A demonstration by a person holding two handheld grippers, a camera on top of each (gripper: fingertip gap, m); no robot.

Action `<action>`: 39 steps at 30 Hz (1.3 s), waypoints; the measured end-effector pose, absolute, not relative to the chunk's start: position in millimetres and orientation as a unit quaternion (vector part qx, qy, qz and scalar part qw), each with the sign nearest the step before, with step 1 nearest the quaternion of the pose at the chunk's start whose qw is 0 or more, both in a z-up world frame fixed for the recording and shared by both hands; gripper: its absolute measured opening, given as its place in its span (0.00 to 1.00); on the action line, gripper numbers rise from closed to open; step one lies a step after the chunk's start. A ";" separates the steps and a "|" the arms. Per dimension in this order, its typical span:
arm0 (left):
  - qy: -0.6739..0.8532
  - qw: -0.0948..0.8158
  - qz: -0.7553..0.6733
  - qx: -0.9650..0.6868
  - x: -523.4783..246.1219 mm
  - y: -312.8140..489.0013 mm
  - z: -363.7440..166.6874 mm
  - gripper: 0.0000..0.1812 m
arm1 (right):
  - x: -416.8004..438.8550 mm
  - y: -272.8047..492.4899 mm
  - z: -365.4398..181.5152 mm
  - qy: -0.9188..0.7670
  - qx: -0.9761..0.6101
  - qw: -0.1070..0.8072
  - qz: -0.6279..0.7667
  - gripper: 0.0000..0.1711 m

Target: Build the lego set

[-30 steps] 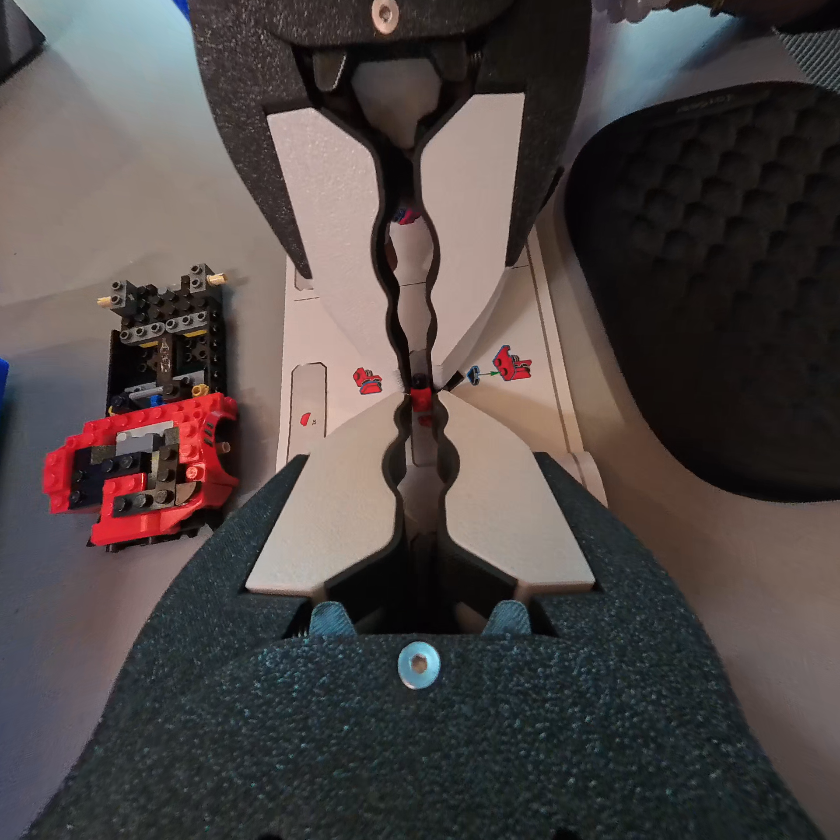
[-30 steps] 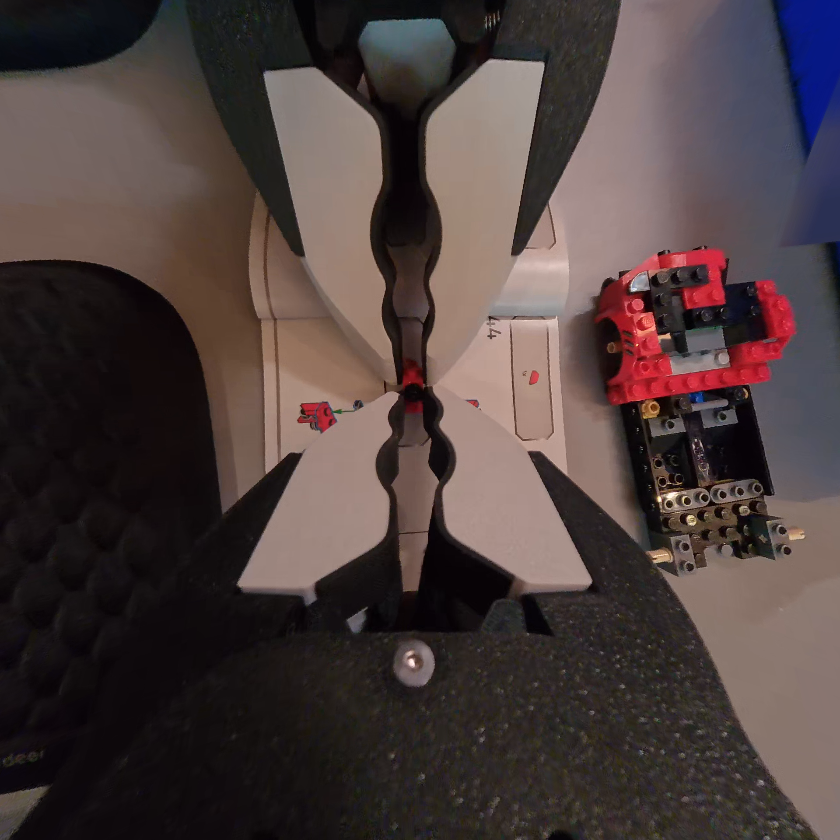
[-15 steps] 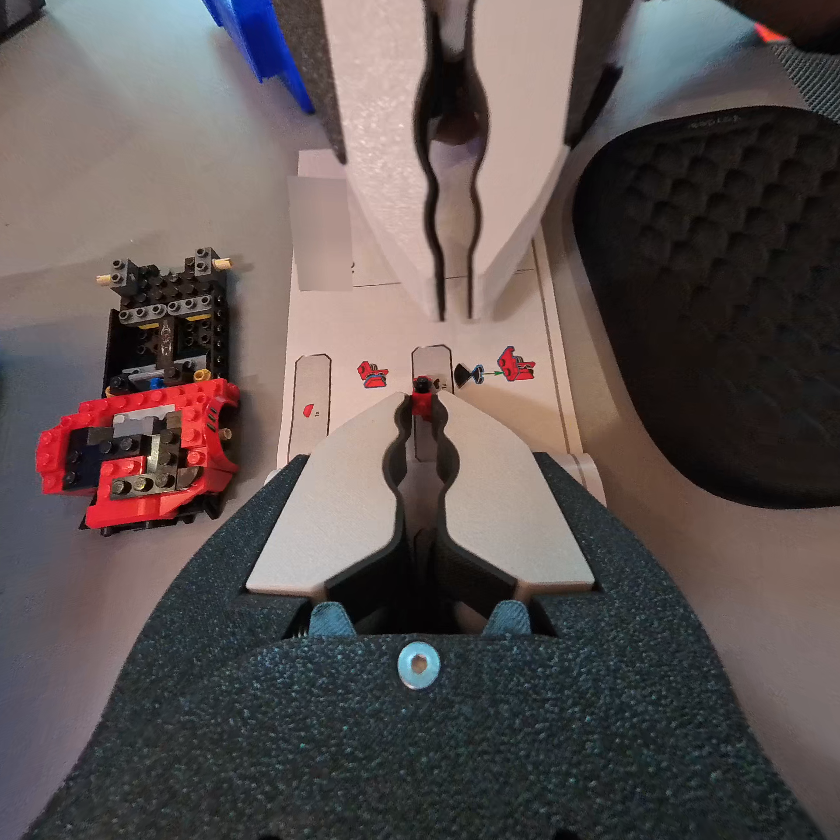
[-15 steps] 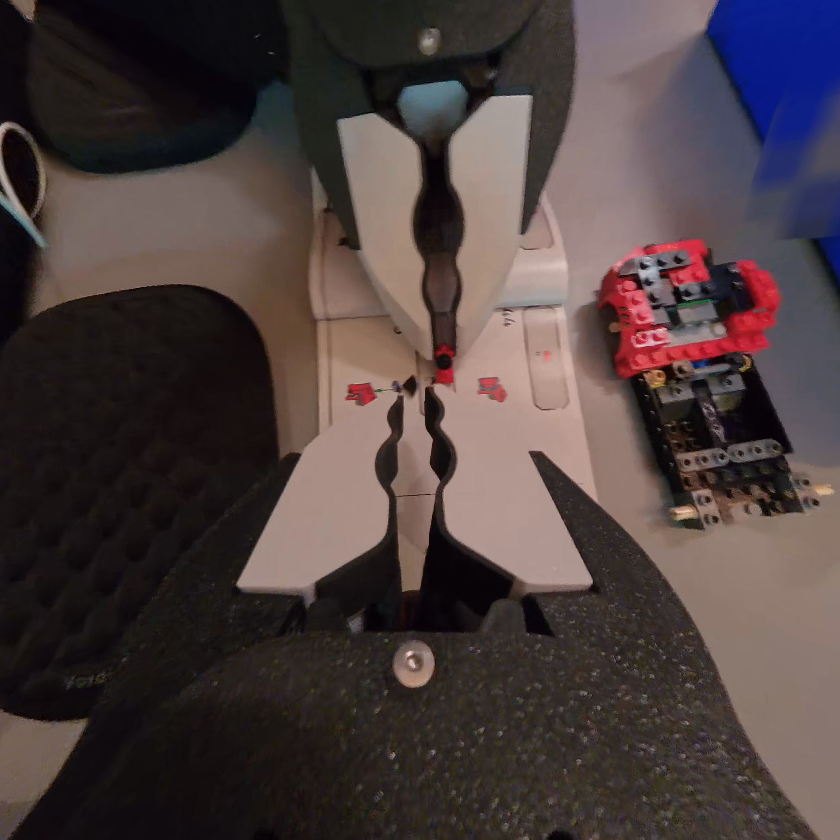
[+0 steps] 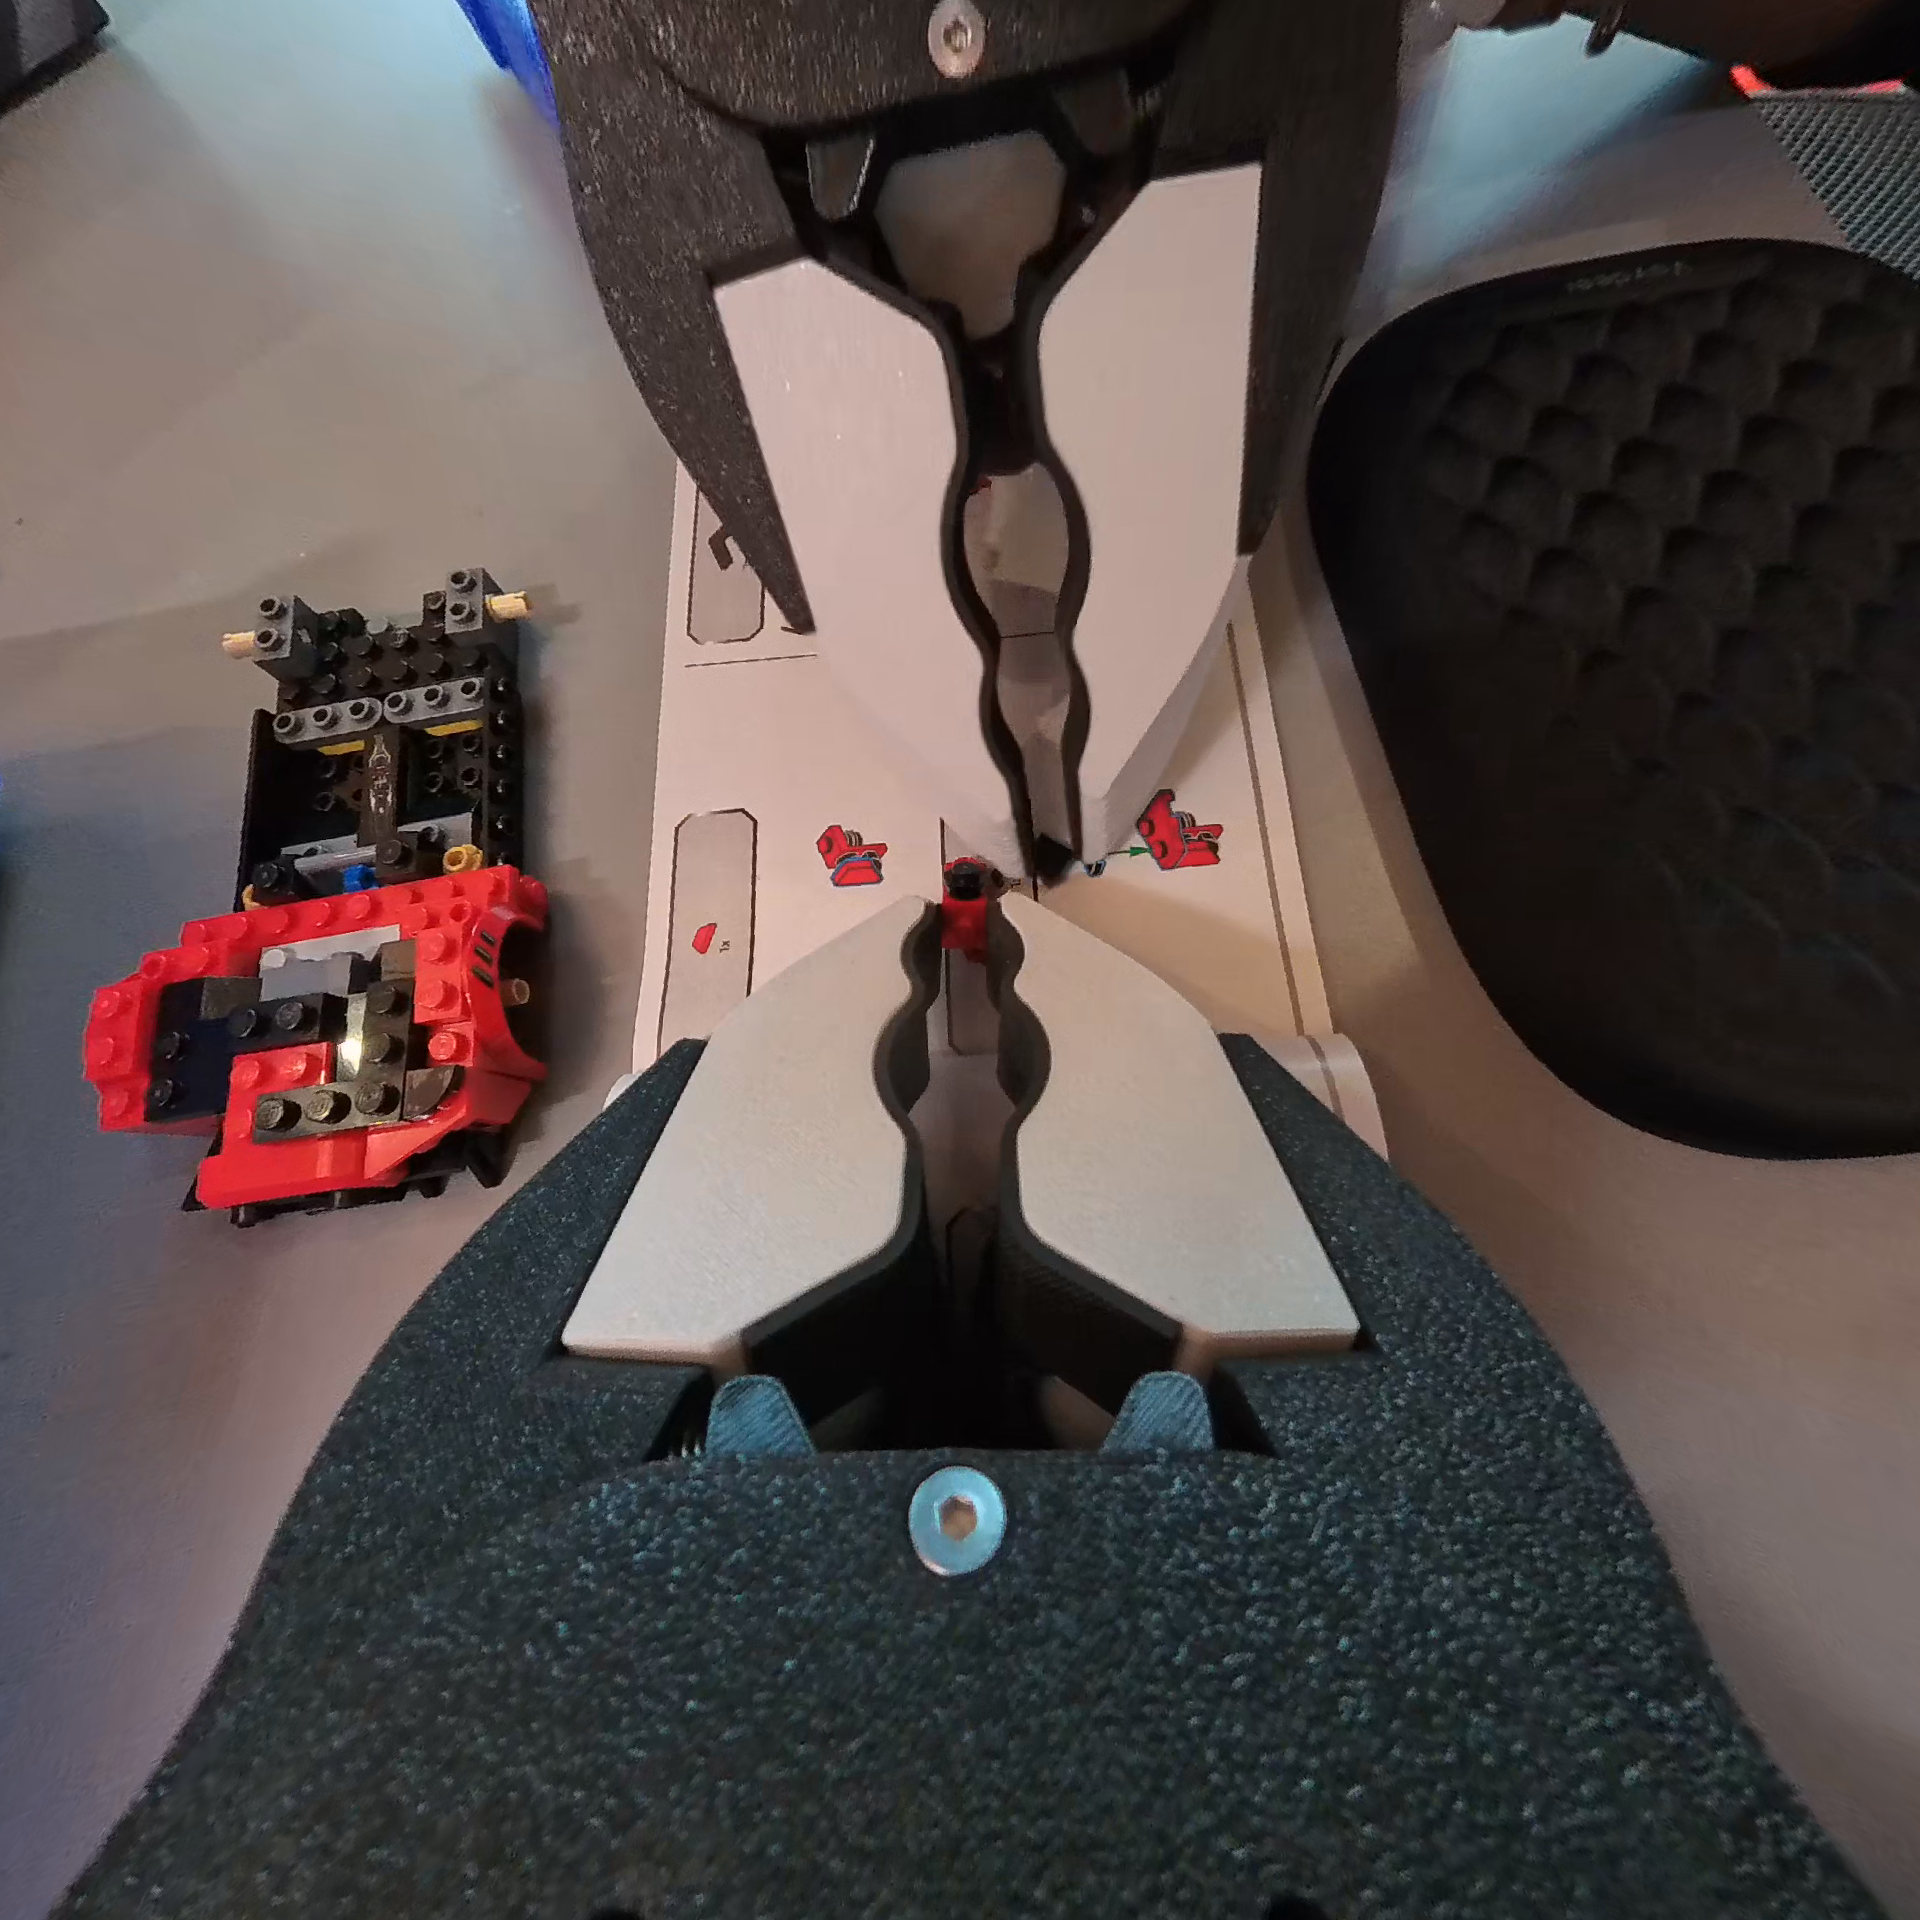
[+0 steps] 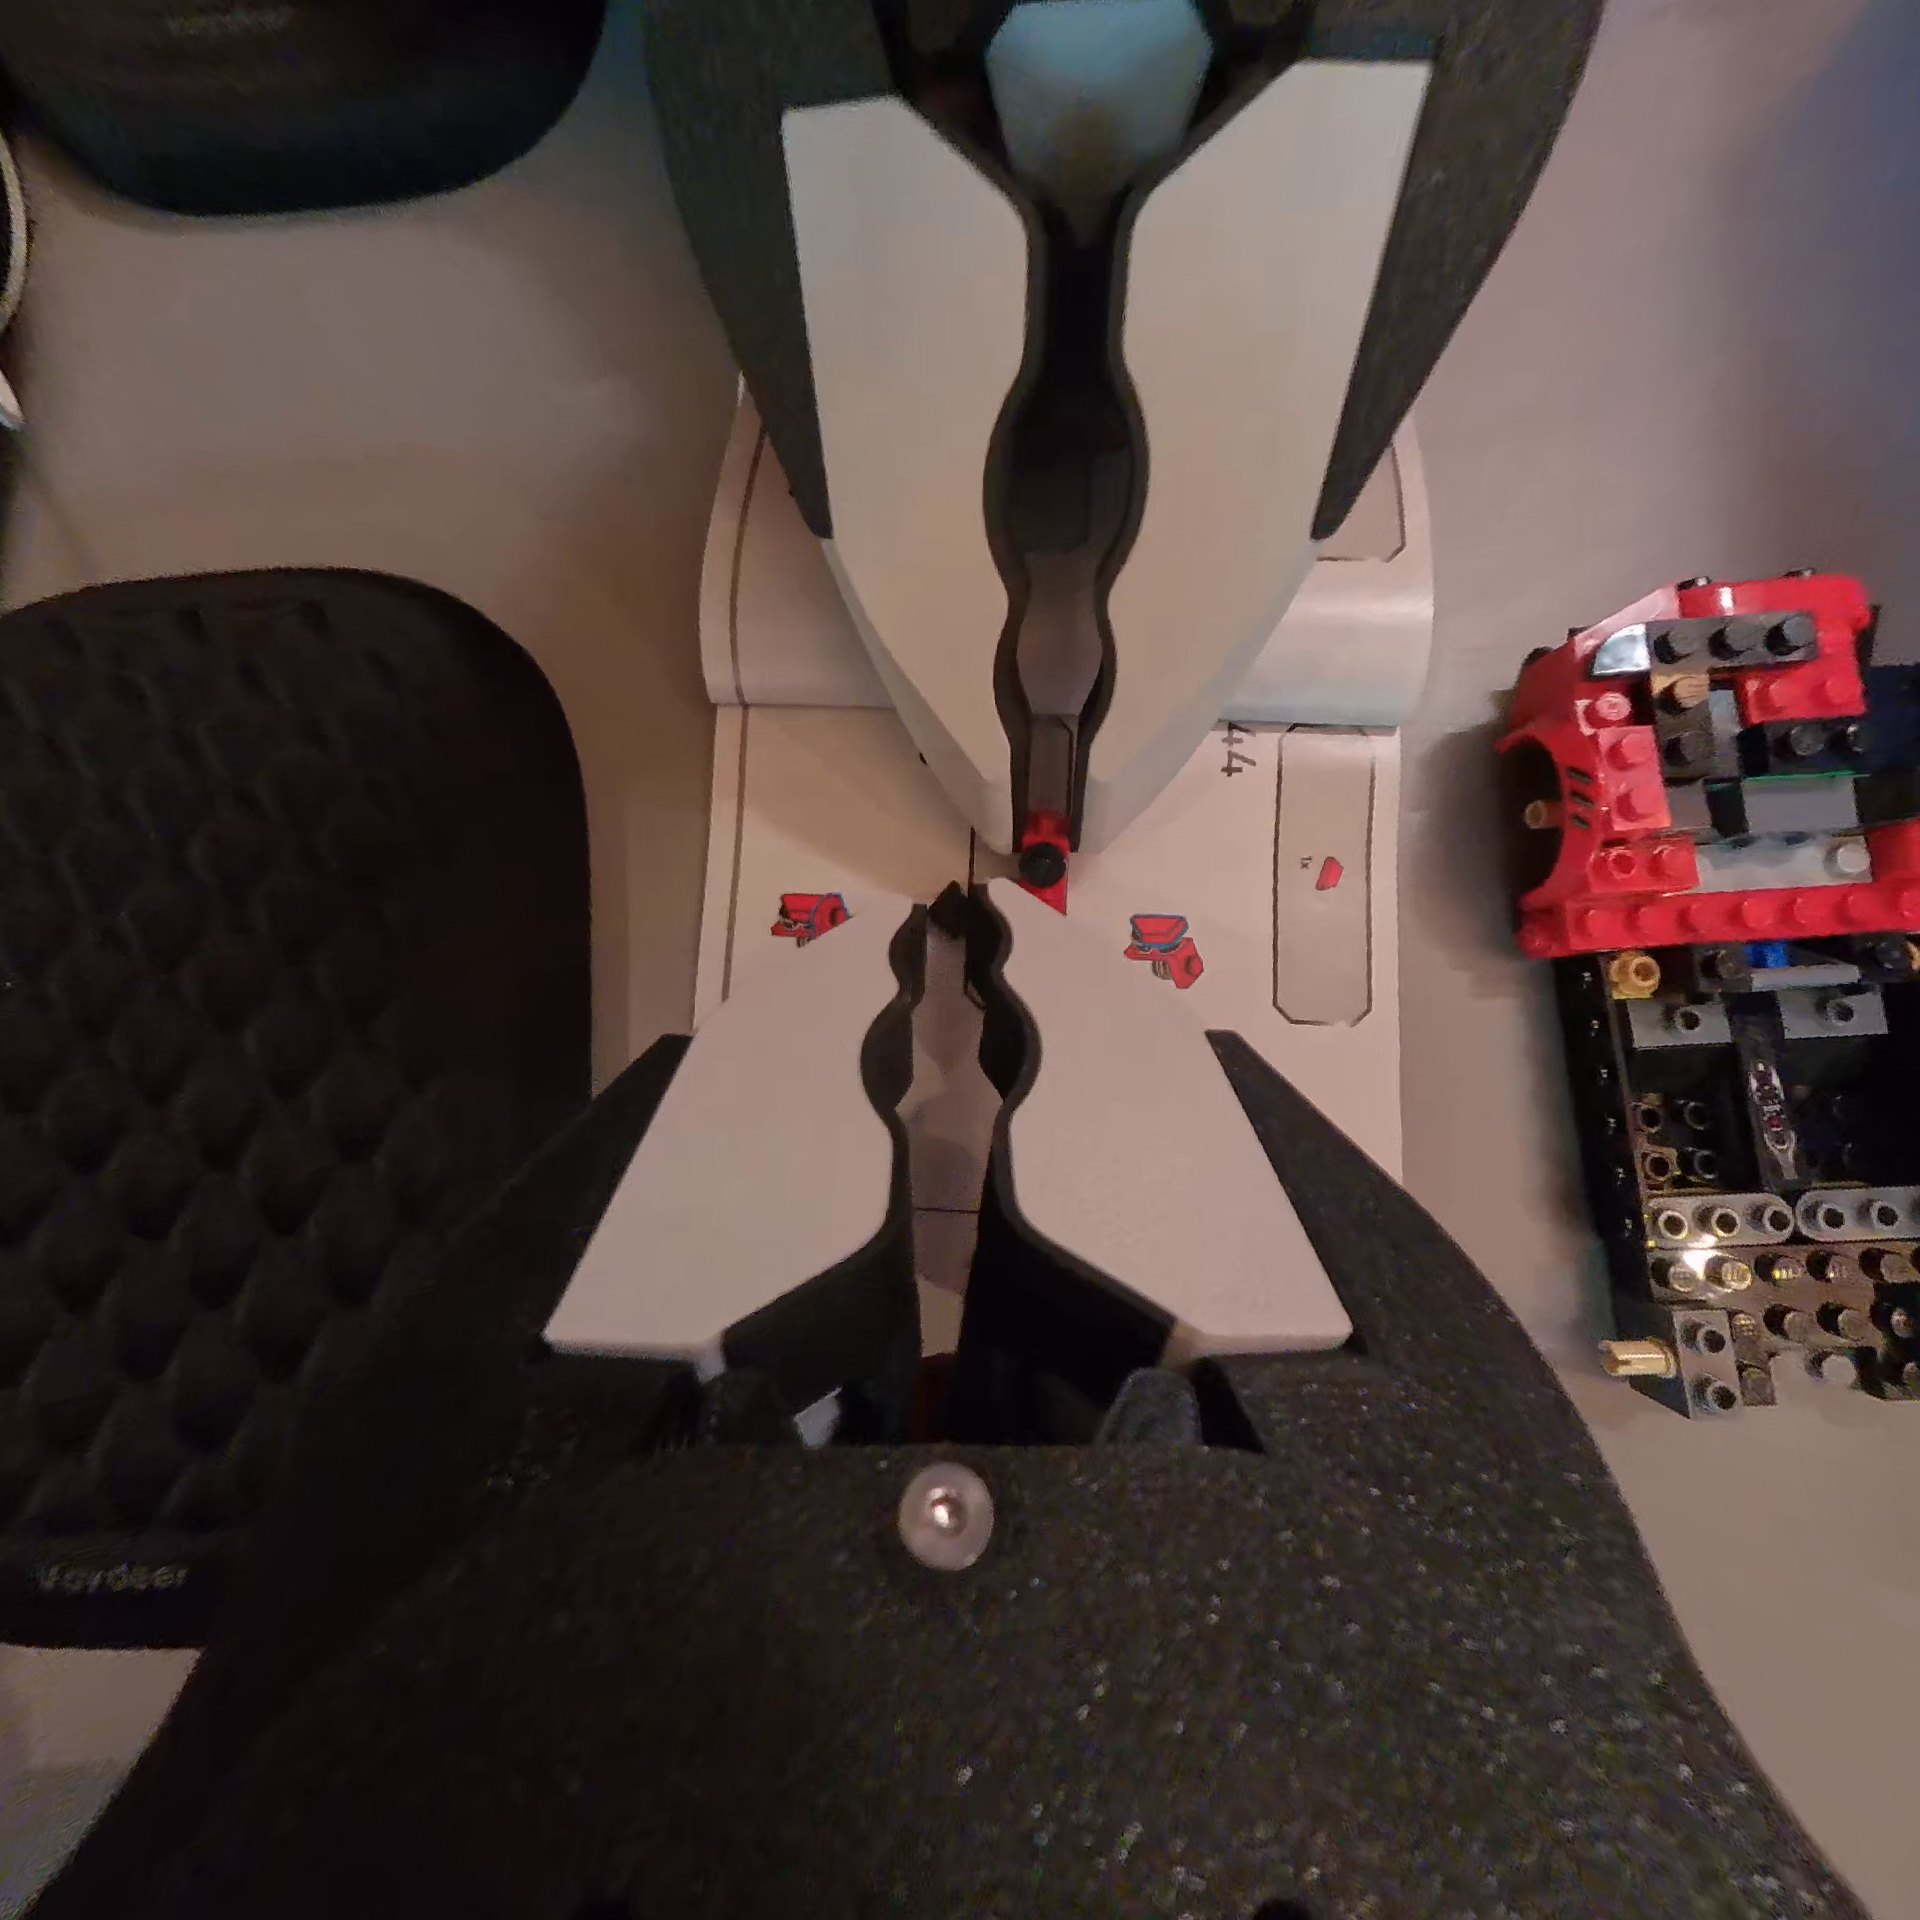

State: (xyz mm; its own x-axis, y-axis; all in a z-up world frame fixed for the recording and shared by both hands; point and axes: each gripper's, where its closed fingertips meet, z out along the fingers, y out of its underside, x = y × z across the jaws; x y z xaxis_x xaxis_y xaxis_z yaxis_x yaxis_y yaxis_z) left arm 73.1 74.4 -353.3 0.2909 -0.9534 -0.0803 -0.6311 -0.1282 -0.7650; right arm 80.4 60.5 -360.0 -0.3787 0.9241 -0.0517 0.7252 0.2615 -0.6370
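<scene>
The half-built car lay on the table beside the instruction booklet, clear of the work. Above the booklet the left gripper was clamped on a small red piece, and the right gripper pinched a tiny black piece — nearly meeting, not joined. They were best pressed together straight along one line, both grips firm. The right wrist view showed the red piece's black stud end-on — the left view only from behind.

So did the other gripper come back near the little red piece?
Yes. In the left wrist view the right gripper has come back down over the instruction booklet, tips beside the red piece.
</scene>
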 end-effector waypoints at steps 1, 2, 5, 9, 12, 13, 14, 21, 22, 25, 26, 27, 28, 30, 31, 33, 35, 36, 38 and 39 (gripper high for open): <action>0.552 0.362 -0.223 -0.717 73.2 74.4 -353.3 0.04 | 80.8 61.2 -361.0 -0.775 -0.534 0.168 0.294 0.04; 0.552 0.362 -0.223 -0.717 73.1 74.4 -353.3 0.04 | 80.6 61.4 -360.7 -0.771 -0.537 0.171 0.297 0.04; 0.552 0.362 -0.223 -0.717 72.9 74.3 -353.3 0.04 | 80.8 62.0 -360.0 -0.759 -0.541 0.191 0.308 0.04; 0.548 0.359 -0.230 -0.720 72.5 74.4 -353.5 0.04 | 78.7 73.9 -344.8 -0.676 -0.576 0.255 0.382 0.04; 0.535 0.360 -0.233 -0.728 71.7 76.6 -352.6 0.04 | 79.1 82.6 -333.3 -0.630 -0.594 0.289 0.408 0.04; 0.527 0.365 -0.236 -0.730 71.2 78.6 -350.8 0.04 | 78.9 83.1 -332.5 -0.623 -0.599 0.288 0.412 0.04; 0.517 0.373 -0.243 -0.731 70.8 80.6 -347.3 0.04 | 78.2 84.2 -332.9 -0.615 -0.608 0.285 0.414 0.04; 0.502 0.362 -0.230 -0.751 69.2 85.1 -352.6 0.04 | 75.4 94.9 -344.5 -0.578 -0.664 0.248 0.404 0.03; 0.503 0.362 -0.226 -0.752 69.5 85.6 -353.5 0.04 | 74.0 93.1 -345.6 -0.563 -0.677 0.232 0.414 0.03; 0.493 0.357 -0.235 -0.758 69.2 86.0 -353.5 0.04 | 72.1 89.5 -345.3 -0.505 -0.711 0.195 0.449 0.03; 0.492 0.355 -0.237 -0.758 69.1 85.9 -353.6 0.04 | 72.5 89.2 -346.0 -0.496 -0.718 0.191 0.450 0.03; 0.492 0.355 -0.238 -0.759 69.2 85.8 -353.6 0.04 | 72.9 89.1 -347.0 -0.488 -0.724 0.188 0.449 0.03; 0.491 0.354 -0.239 -0.759 69.2 85.9 -353.7 0.04 | 73.3 90.1 -349.1 -0.480 -0.734 0.186 0.444 0.03; 0.490 0.353 -0.241 -0.760 69.1 85.8 -353.7 0.04 | 72.9 90.9 -352.5 -0.470 -0.746 0.180 0.436 0.03; 0.490 0.353 -0.240 -0.760 69.1 85.8 -353.7 0.04 | 72.5 91.6 -354.1 -0.467 -0.751 0.177 0.432 0.03; 0.490 0.353 -0.239 -0.760 69.2 85.7 -353.8 0.04 | 71.5 91.5 -354.7 -0.465 -0.753 0.175 0.431 0.03; 0.488 0.353 -0.240 -0.761 69.1 85.5 -353.8 0.04 | 71.6 90.3 -354.2 -0.461 -0.753 0.169 0.439 0.03; 0.489 0.353 -0.240 -0.761 69.1 85.4 -353.8 0.04 | 70.9 88.6 -353.1 -0.458 -0.751 0.166 0.446 0.03; 0.490 0.354 -0.238 -0.760 69.1 85.4 -353.8 0.04 | 70.5 87.1 -353.0 -0.456 -0.751 0.163 0.449 0.03; 0.490 0.355 -0.237 -0.760 69.2 85.4 -353.8 0.04 | 70.7 87.1 -353.4 -0.456 -0.752 0.163 0.447 0.03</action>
